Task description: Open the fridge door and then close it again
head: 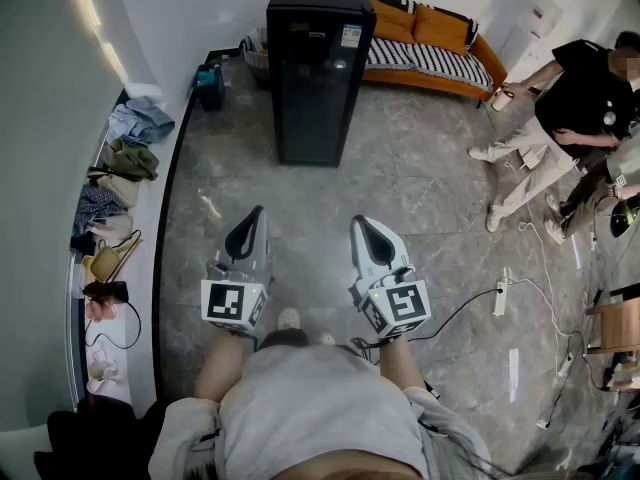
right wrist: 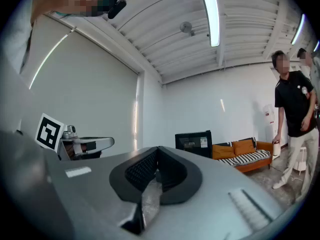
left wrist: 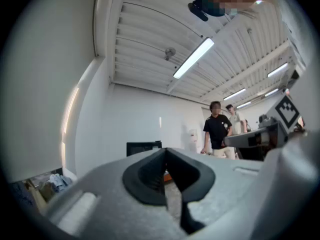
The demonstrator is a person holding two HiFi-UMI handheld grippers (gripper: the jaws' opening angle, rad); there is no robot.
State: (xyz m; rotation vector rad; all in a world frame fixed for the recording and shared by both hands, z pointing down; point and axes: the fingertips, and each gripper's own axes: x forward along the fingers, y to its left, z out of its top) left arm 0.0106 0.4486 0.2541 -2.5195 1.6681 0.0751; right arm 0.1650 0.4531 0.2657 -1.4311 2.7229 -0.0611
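Black fridge (head: 318, 78) closed, left claw (head: 254, 218), right claw (head: 366, 228) shut

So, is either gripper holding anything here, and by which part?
Nothing is held. The left gripper and right gripper are both shut and empty, well short of the fridge, whose door is closed.

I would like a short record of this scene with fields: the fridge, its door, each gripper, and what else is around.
fridge: black fridge, upright on the floor, ahead of both grippers and apart from them
door: closed
left gripper: jaws together, nothing held
right gripper: jaws together, nothing held
behind fridge: orange sofa
right side: bystanders, power strip on the floor
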